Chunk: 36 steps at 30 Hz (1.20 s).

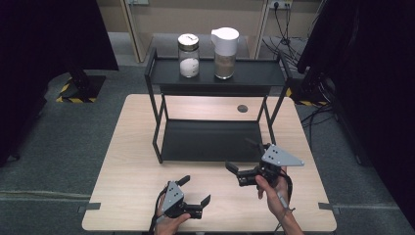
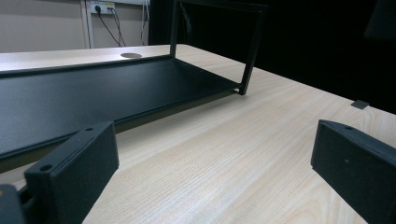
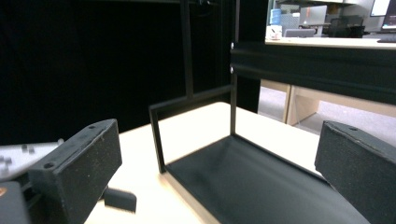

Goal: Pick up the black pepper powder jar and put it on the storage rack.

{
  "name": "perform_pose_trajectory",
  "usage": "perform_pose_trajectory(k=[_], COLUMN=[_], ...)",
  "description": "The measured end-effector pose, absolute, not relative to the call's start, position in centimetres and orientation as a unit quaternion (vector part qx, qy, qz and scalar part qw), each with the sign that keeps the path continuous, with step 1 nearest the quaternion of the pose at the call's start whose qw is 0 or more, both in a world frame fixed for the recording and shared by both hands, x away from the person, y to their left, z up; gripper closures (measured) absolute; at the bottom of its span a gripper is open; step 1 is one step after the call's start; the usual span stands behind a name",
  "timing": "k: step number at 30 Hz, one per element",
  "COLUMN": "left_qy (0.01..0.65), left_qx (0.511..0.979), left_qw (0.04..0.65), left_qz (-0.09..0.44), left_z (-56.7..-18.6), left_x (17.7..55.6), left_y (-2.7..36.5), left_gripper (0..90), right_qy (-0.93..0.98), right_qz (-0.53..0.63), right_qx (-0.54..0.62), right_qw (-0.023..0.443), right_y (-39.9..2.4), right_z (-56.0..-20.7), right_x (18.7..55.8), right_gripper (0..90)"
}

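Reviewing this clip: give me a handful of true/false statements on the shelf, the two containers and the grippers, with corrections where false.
1. Both containers stand on the top tier of the black shelf. True: the glass jar and the white-lidded pitcher stand there side by side.
2. The left gripper is shut on the jar. False: its fingers are spread wide over bare table, holding nothing.
3. The lower tier of the shelf is bare. True.
4. The right gripper is resting on the top tier. False: it is held near the shelf's lower front right corner, open.
5. The jar stands to the right of the pitcher in the high view. False: it stands to the left.
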<state>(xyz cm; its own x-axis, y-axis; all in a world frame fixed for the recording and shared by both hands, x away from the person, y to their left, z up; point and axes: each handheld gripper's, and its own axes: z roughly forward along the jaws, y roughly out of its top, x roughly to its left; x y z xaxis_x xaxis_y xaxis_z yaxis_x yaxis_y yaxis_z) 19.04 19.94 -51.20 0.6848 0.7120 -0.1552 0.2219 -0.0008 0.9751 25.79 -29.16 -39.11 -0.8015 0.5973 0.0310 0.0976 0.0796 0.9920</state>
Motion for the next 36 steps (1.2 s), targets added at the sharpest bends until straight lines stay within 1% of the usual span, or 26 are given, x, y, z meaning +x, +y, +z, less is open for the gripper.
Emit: perform_pose_trajectory(k=[5,21,25,36], left_qy=[0.343,0.342,0.341,0.345], left_qx=[0.679,0.676,0.675,0.674], left_qw=[0.618,0.621,0.622,0.622], left_qz=[0.199,0.203,0.202,0.199], left_z=[-51.2,-51.1,-51.1,-51.1], left_x=[19.0,19.0,19.0,19.1], left_y=[19.9,20.1,20.1,20.2], left_gripper=[0.2,0.1,0.1,0.1], right_qy=[0.706,0.715,0.718,0.727], right_qz=[0.634,0.625,0.62,0.613], right_qx=[0.248,0.264,0.265,0.262], right_qw=[0.194,0.167,0.171,0.164], right_y=[-29.3,-29.3,-29.3,-29.2], right_z=[-40.9,-45.5,-46.2,-47.5], right_x=[25.0,24.3,24.0,23.4], right_gripper=[1.0,1.2,1.3,1.5])
